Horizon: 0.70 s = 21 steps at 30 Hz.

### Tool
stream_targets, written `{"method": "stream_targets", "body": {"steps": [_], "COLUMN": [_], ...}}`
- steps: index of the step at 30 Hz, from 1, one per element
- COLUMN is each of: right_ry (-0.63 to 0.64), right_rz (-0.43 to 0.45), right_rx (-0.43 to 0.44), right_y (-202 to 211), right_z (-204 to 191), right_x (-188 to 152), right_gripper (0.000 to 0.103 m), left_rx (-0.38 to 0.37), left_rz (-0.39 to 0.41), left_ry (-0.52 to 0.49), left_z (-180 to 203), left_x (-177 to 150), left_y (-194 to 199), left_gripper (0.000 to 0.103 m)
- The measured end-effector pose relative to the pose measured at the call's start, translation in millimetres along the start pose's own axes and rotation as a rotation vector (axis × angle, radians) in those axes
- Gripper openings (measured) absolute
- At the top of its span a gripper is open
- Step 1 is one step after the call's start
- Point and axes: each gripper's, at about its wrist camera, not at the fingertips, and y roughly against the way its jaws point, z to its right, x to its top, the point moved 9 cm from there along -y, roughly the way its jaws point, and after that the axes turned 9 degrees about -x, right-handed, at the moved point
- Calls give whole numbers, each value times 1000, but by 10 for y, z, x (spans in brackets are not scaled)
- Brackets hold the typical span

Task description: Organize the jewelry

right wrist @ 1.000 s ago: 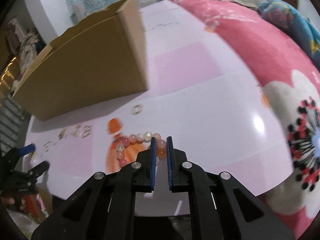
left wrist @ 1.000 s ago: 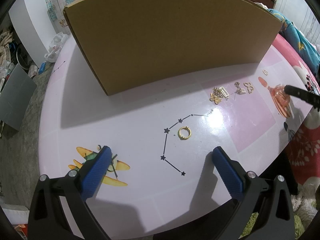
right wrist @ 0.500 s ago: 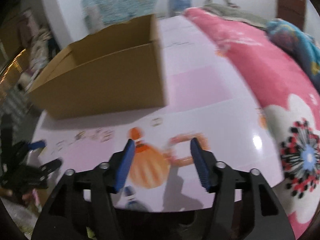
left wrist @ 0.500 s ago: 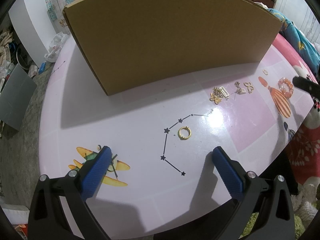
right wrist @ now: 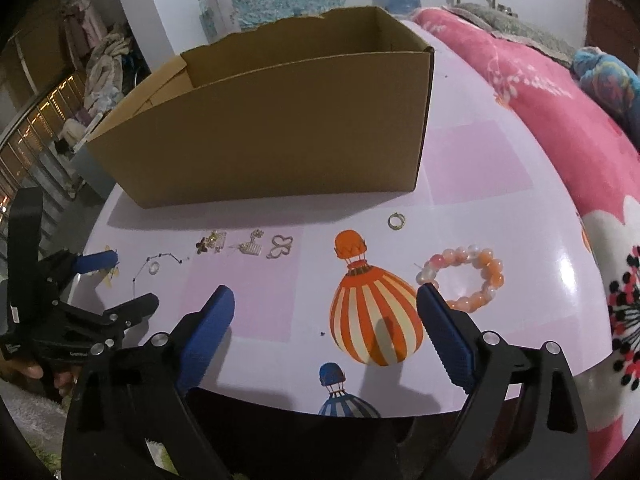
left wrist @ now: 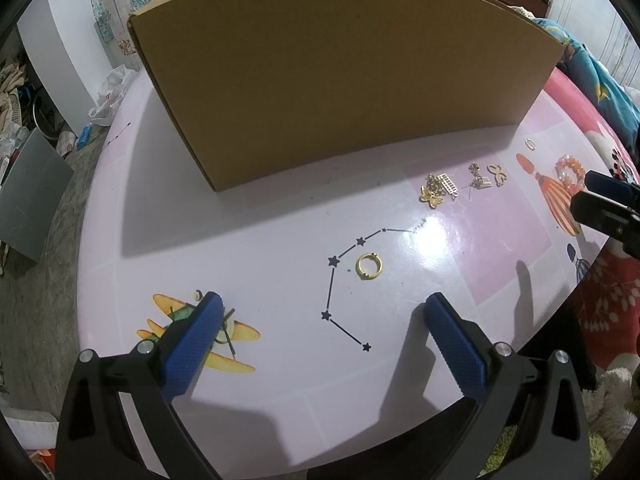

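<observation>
A pink and orange bead bracelet (right wrist: 494,276) lies on the table just beyond my right fingertip, also seen as the bracelet (left wrist: 568,170) at the far right. My right gripper (right wrist: 325,292) is opening its jaws, and nothing is between them. A gold ring (left wrist: 369,266) lies ahead of my left gripper (left wrist: 323,300), which is open and holds nothing. Small gold charms (left wrist: 436,190) and a butterfly outline (left wrist: 497,173) lie in a row before the open cardboard box (right wrist: 272,132). A small ring (right wrist: 396,221) sits near the box corner.
The round table (left wrist: 240,240) has a glossy lilac top printed with a plane, stars and balloons. A pink flowered blanket (right wrist: 560,100) borders it on the right. Clutter and a grey panel (left wrist: 28,204) lie on the floor at left.
My right gripper went from shut on the bead bracelet to wide open and drew back; the bracelet now lies free on the table. The left gripper has stayed put.
</observation>
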Motion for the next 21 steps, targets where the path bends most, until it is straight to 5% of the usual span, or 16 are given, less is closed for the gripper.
{"method": "stream_targets", "body": {"steps": [7,15,21], "right_ry": [39,59,-9], "right_rz": [74,54,75], "right_rx": [-26,-91,-12], "right_y": [67,40,64], "right_z": [-44,-53,-25], "right_x": [51,41,48], "right_gripper": [88,88,86], "left_rx": [-1,-3,-3], "left_rz": [2,2,2], "left_ry": [-2,-3,-3], "left_z": [7,-2,-1], "left_x": [-10,-15,-16], "left_y": [-1,-8,-8], "left_gripper": [99,99,99]}}
